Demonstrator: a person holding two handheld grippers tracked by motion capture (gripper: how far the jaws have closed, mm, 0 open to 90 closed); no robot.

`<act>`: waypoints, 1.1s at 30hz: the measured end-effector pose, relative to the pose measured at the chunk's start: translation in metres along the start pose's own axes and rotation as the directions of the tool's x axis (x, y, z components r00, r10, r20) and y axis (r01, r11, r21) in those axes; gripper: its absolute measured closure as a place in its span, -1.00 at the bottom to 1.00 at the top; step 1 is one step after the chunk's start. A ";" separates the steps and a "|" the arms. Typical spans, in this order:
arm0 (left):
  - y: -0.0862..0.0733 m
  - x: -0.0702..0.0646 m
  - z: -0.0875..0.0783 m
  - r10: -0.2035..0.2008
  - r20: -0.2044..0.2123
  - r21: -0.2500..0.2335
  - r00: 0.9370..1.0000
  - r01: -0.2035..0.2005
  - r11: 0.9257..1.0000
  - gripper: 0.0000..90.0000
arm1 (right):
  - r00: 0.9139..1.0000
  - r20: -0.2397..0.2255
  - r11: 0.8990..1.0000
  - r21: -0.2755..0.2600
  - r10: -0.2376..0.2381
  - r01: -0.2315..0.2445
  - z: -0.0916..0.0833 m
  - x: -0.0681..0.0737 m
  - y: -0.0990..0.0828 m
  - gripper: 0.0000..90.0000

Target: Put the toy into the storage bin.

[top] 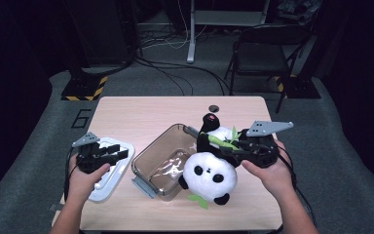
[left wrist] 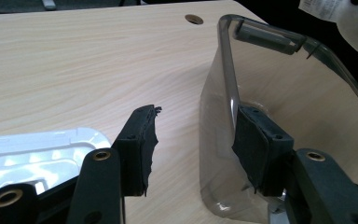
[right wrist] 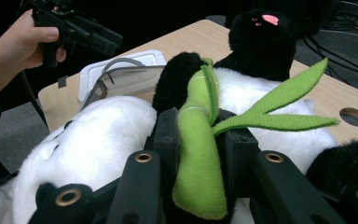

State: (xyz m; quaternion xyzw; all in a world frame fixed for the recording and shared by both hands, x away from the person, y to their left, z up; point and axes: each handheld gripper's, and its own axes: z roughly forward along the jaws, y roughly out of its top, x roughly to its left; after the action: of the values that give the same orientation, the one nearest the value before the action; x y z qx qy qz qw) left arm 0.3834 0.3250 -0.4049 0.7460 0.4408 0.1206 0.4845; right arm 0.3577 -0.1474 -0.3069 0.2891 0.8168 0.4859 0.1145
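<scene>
White plastic lid (top: 111, 168) lies lower left on the worktop (top: 141, 112), under the left gripper (top: 108, 157), its jaws spread and holding nothing. Mid-frame sits the clear container (top: 158, 163). Right of centre, the right gripper (top: 229, 148) has its jaws pinching the panda plush (top: 209, 178) by its green bamboo stalk (right wrist: 198, 154).
</scene>
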 end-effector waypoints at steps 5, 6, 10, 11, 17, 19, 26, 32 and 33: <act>-0.002 -0.006 0.006 0.011 0.047 0.007 0.999 -0.011 1.000 0.13 | 1.000 -0.011 1.000 -0.012 -0.006 0.006 0.009 0.003 0.006 0.58; -0.002 -0.008 0.008 0.014 0.054 0.009 0.998 -0.014 1.000 0.15 | 1.000 -0.012 1.000 -0.013 -0.003 0.003 0.012 0.004 0.007 0.58; -0.003 -0.015 0.016 0.034 0.086 0.028 0.996 -0.036 0.999 0.21 | 1.000 -0.027 1.000 -0.015 -0.011 0.010 0.020 0.006 0.010 0.58; -0.004 -0.016 0.018 0.043 0.089 0.036 0.995 -0.047 0.998 0.23 | 1.000 -0.028 1.000 -0.016 -0.013 0.012 0.022 0.007 0.010 0.58; -0.008 -0.024 0.029 0.080 0.093 0.080 0.992 -0.088 0.993 0.42 | 0.999 -0.037 1.000 -0.016 -0.023 0.022 0.033 0.011 0.015 0.58; -0.010 -0.024 0.030 0.100 0.076 0.099 0.992 -0.108 0.989 0.52 | 0.999 -0.040 1.000 -0.018 -0.022 0.021 0.036 0.012 0.017 0.58; -0.013 -0.026 0.026 0.085 0.088 0.094 0.993 -0.093 0.991 0.52 | 0.999 -0.050 1.000 -0.019 -0.021 0.020 0.045 0.011 0.020 0.58; -0.017 -0.033 0.023 0.071 0.113 0.102 0.991 -0.082 0.991 0.50 | 0.998 -0.055 1.000 -0.017 -0.018 0.017 0.056 0.009 0.022 0.58; -0.018 -0.034 0.022 0.077 0.118 0.105 0.990 -0.089 0.990 0.49 | 0.998 -0.055 1.000 -0.019 -0.018 0.017 0.058 0.009 0.023 0.58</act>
State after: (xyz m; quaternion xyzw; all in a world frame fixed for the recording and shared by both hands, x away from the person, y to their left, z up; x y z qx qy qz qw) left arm 0.3675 0.2879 -0.4223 0.7949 0.3872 0.0736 0.4613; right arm 0.3858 -0.0916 -0.3158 0.2674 0.8176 0.5002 0.0987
